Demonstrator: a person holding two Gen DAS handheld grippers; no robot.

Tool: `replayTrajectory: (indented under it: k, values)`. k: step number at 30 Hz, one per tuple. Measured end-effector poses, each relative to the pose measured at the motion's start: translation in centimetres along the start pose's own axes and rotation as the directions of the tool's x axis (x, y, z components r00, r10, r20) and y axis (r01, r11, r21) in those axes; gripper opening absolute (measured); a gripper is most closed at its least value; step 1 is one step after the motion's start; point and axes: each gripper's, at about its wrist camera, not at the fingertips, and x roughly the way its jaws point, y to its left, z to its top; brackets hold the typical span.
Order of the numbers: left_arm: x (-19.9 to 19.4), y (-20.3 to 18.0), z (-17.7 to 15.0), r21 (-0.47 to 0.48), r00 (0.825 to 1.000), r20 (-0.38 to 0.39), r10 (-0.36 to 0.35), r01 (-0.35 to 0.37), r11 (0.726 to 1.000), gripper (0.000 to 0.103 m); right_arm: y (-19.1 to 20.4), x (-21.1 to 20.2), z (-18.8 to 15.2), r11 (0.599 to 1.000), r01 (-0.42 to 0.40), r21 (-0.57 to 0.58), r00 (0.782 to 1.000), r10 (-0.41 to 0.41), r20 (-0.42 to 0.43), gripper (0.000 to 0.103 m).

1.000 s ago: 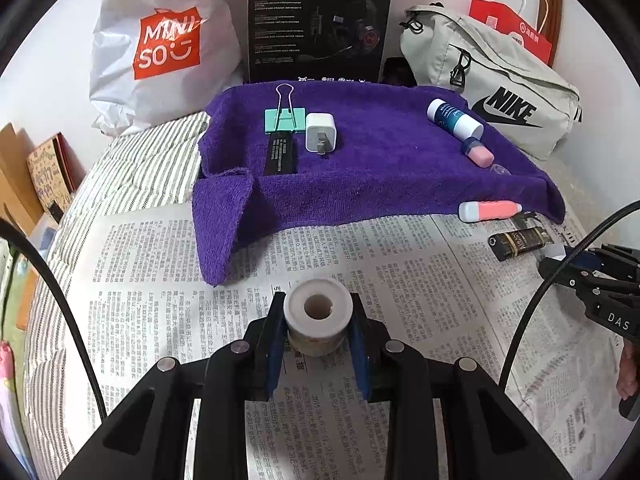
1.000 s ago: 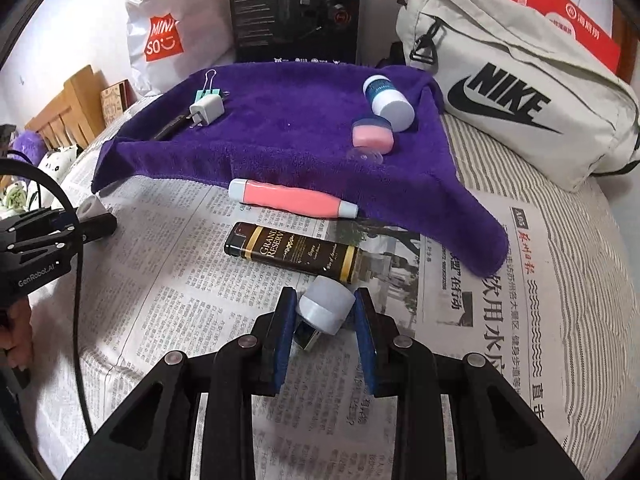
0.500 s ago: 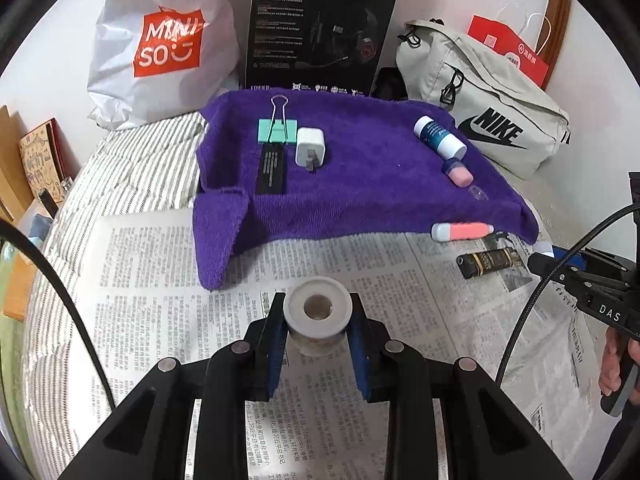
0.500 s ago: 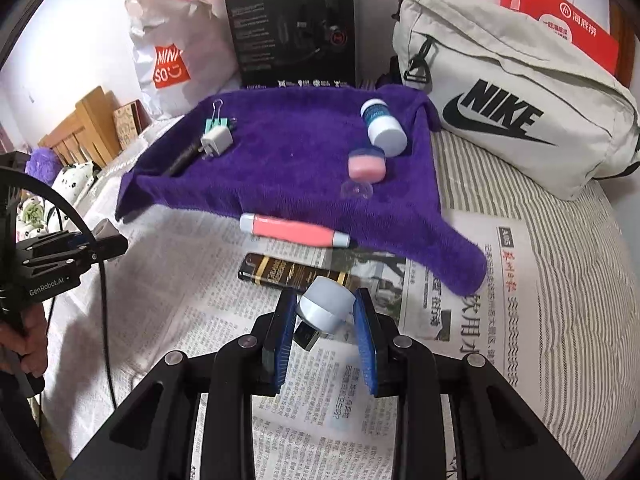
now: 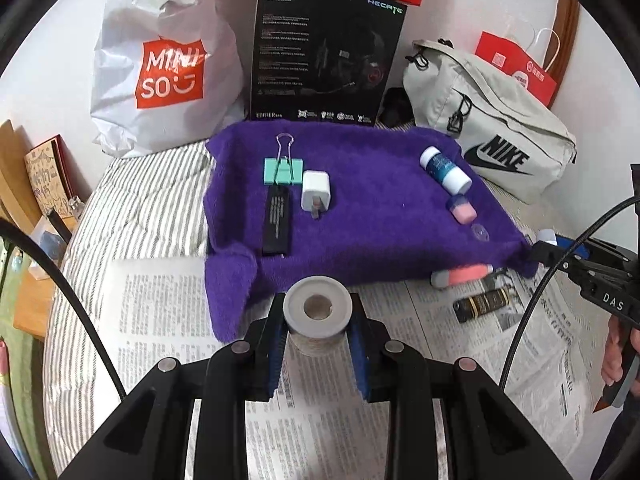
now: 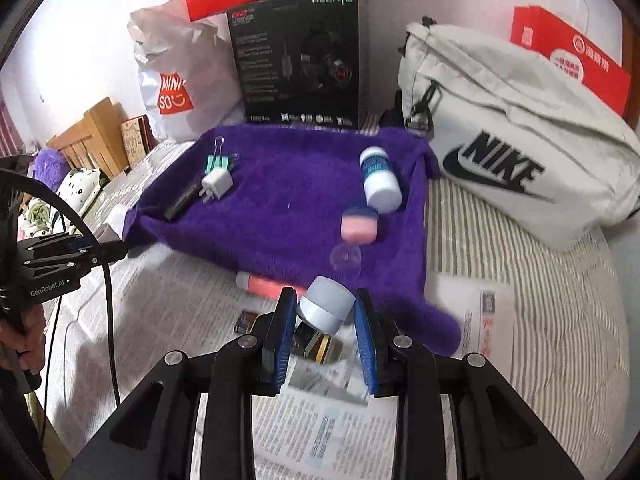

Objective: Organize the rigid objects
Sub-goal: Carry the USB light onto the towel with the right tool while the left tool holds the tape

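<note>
My left gripper point(image 5: 318, 330) is shut on a white tape roll point(image 5: 317, 311), held above the newspaper near the purple towel point(image 5: 380, 236). My right gripper point(image 6: 326, 322) is shut on a pale blue-grey cap of a small bottle point(image 6: 326, 307), lifted over the newspaper. On the towel lie a green binder clip point(image 5: 282, 170), a white charger plug point(image 5: 316, 194), a black stick point(image 5: 277, 220), a blue-and-white bottle point(image 5: 444, 170) and a pink cap point(image 5: 462, 209). A pink tube point(image 5: 462, 275) and a black-gold tube point(image 5: 482, 304) rest on the newspaper.
Newspaper point(image 5: 168, 312) covers a striped bed. Behind the towel stand a white Miniso bag point(image 5: 164, 64), a black headset box point(image 5: 324, 56), a grey Nike bag point(image 5: 492, 136) and a red paper bag point(image 5: 516, 68). A person's hand point(image 6: 22, 332) grips the left tool's handle.
Both grippers have risen with their loads, so the towel and bags sit lower and farther in each view. The right gripper has drawn closer over the pink and black-gold tubes.
</note>
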Motion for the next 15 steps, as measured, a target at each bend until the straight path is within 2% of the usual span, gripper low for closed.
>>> replayTrajectory:
  k: [8, 15]
  values:
    - [0.7, 1.0, 2.2, -0.004, 1.000, 0.001, 0.004, -0.004, 1.000, 0.027, -0.2, 2.3, 4.2, 1.000, -0.004, -0.020, 1.000, 0.005, 0.021, 0.029]
    - [1.8, 2.1, 3.3, -0.009, 1.000, -0.001, -0.004, 0.004, 1.000, 0.027, -0.4, 6.4, 8.2, 0.999, -0.003, -0.035, 1.000, 0.004, 0.018, 0.029]
